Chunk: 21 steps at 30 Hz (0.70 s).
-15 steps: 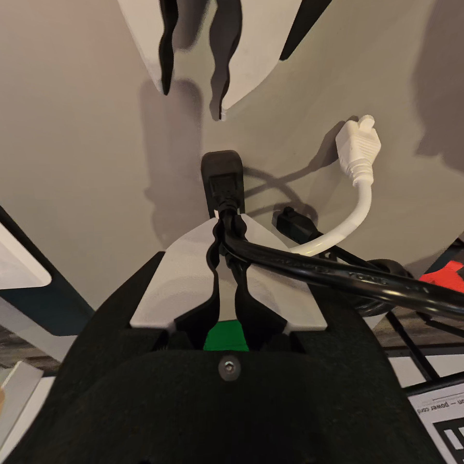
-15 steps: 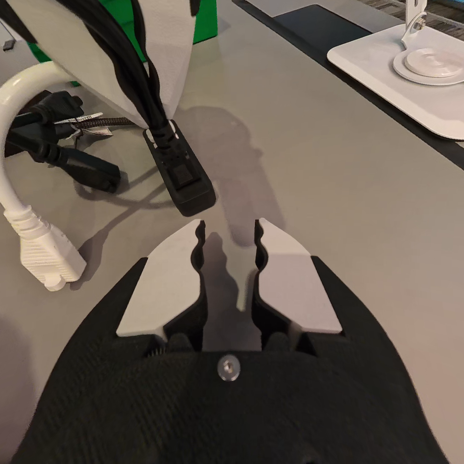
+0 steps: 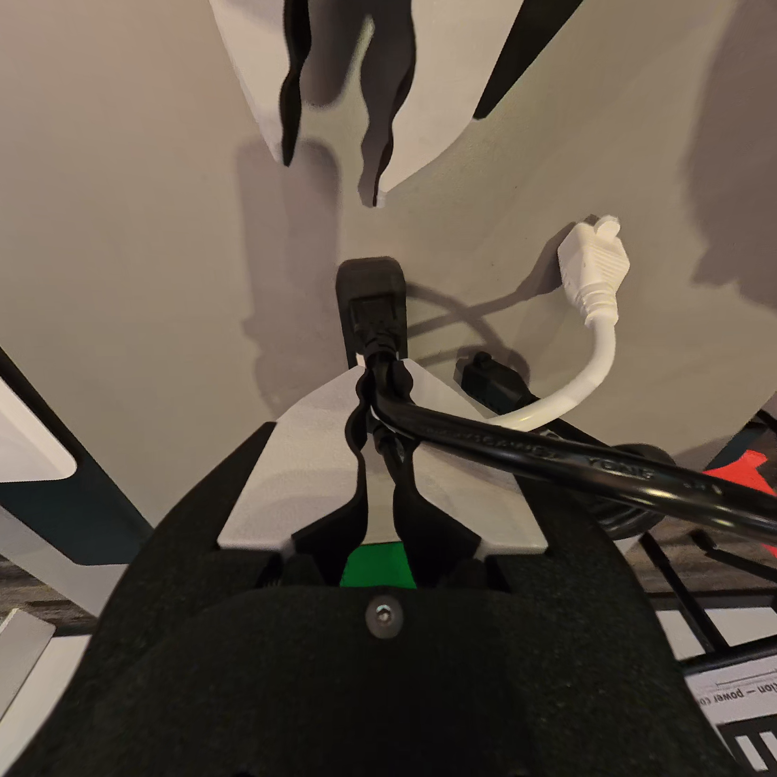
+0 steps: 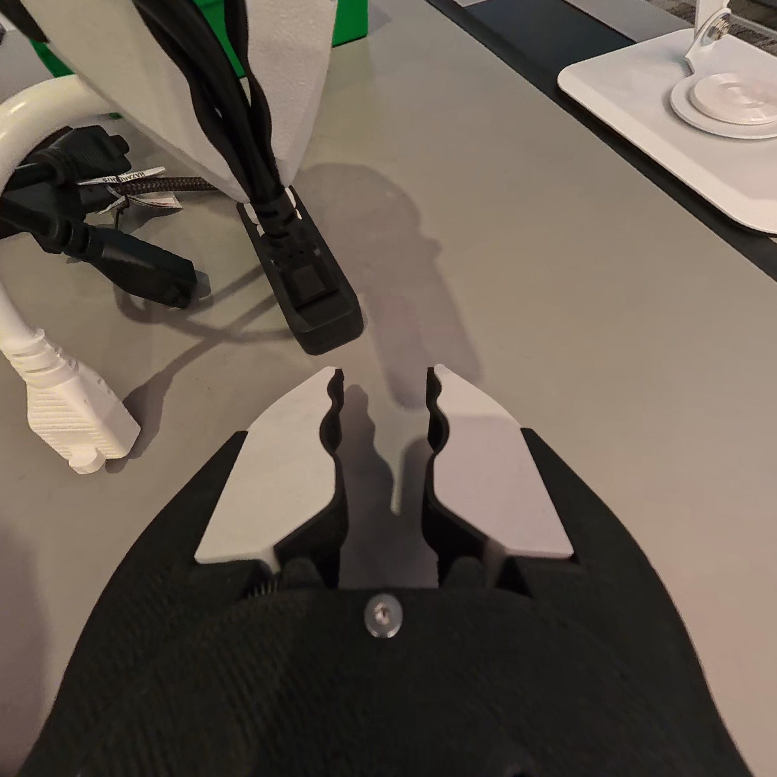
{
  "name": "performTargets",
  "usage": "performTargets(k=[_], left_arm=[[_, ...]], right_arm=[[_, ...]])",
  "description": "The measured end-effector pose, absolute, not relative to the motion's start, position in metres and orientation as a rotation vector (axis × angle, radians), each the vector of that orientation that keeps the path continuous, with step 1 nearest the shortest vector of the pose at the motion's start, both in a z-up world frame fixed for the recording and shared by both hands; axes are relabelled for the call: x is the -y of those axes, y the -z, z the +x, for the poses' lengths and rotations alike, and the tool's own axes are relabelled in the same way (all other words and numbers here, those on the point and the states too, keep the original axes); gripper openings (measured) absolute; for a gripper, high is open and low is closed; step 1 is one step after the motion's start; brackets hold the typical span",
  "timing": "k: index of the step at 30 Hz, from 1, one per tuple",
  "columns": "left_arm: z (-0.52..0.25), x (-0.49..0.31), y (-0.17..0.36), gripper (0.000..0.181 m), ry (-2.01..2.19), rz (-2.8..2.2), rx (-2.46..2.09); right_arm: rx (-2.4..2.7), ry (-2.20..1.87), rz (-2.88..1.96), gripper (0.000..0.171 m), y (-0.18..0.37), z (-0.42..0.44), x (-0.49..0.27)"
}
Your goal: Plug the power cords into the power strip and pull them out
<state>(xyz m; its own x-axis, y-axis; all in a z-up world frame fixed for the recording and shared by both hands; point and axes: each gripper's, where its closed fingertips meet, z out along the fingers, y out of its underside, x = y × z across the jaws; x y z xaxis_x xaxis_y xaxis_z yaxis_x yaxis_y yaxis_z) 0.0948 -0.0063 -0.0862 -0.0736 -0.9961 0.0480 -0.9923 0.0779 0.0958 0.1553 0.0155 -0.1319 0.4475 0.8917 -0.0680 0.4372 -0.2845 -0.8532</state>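
Note:
A small black power strip [image 3: 371,273] [image 4: 326,313] lies on the grey table. A black plug [image 4: 286,239] sits on its top face; its prongs are hidden. My left gripper [image 3: 380,370] is shut on the black cord [image 3: 546,458] right behind that plug; it also shows at the top of the right wrist view [image 4: 269,189]. My right gripper [image 4: 384,372] is open and empty, just short of the strip's free end; it also shows in the left wrist view [image 3: 332,181]. A white plug [image 3: 593,269] [image 4: 71,412] and another black plug [image 3: 492,378] [image 4: 143,269] lie loose beside the strip.
A white stand base [image 4: 630,105] sits on a dark mat at the far right. A green block [image 4: 349,21] stands behind the left gripper. A braided cable with tags [image 4: 168,185], a red part [image 3: 740,471] and a printed sheet [image 3: 736,689] lie near the cords. The grippers' ends are close to 9 cm from one another.

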Motion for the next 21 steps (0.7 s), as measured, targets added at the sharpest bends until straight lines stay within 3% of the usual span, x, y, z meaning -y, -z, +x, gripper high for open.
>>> performTargets(k=[15, 21], left_arm=[[0.098, 0.008, 0.087, 0.01, 0.173, 1.978, 2.231], [0.097, 0.008, 0.087, 0.01, -0.054, 2.079, 2.216]], right_arm=[[1.147, -0.725, -1.866, 0.039, 0.13, 0.152, -0.013], [1.101, -0.83, -1.799, 0.04, 0.117, 0.147, -0.01]])
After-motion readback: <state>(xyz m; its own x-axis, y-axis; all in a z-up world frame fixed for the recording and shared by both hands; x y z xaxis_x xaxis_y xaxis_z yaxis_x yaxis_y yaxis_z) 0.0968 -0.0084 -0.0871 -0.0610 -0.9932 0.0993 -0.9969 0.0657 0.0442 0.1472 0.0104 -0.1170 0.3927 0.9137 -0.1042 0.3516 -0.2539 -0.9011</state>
